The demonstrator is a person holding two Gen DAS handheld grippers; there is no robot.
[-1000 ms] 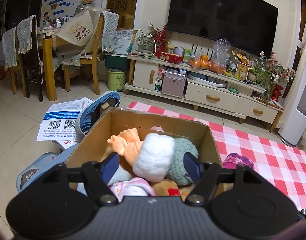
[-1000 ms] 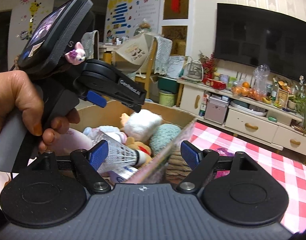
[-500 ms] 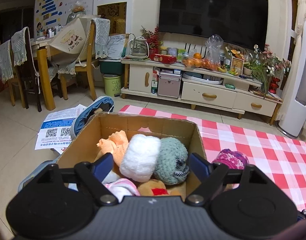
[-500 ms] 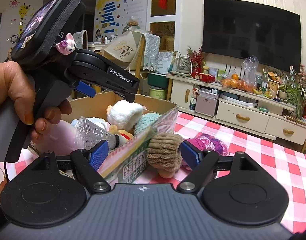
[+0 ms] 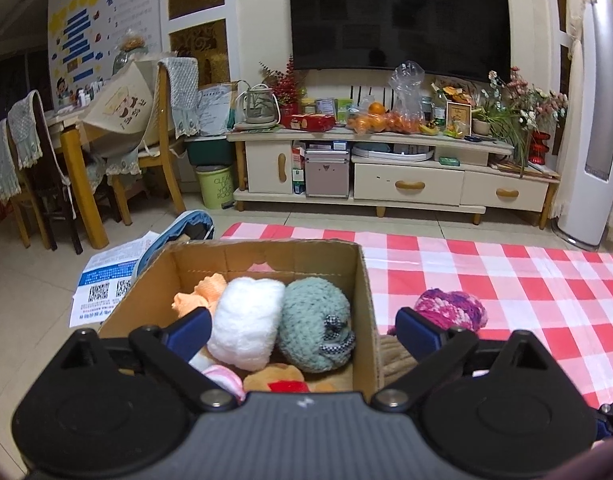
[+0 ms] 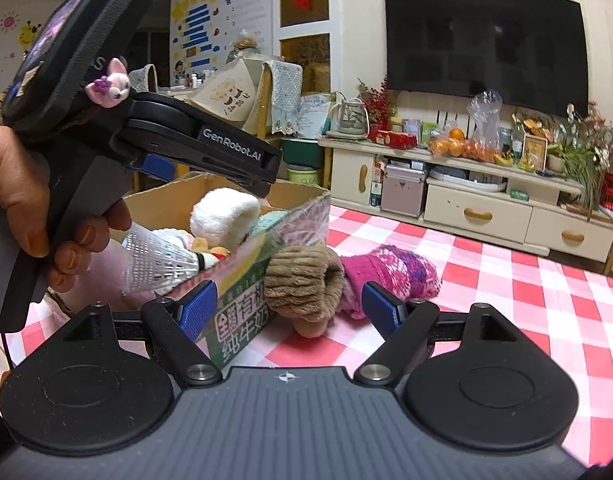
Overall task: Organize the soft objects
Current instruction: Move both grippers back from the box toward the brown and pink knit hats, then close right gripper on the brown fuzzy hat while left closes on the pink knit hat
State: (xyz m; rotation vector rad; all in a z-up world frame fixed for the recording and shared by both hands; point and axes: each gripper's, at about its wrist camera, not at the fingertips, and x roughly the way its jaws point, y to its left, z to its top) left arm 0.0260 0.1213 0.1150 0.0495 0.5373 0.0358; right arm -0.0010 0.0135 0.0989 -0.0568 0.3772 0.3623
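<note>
Left gripper [image 5: 302, 330] has backed off the box [image 5: 364, 280], jaws opening and empty; right gripper [image 6: 284, 310] wide, framing the soft, light brown knit [image 6: 302, 280] at lower centre — pinch mid-body.

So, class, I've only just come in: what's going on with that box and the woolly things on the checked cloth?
A person is sorting soft things into an open cardboard box on a red-and-white checked cloth. The left gripper hangs over the box with its jaws opening and nothing between them; a fluffy white roll and a grey-green knitted ball lie inside. The right gripper, open, faces a brown ribbed knitted piece and a pink-and-purple knitted piece, both on the cloth outside the box.
</note>
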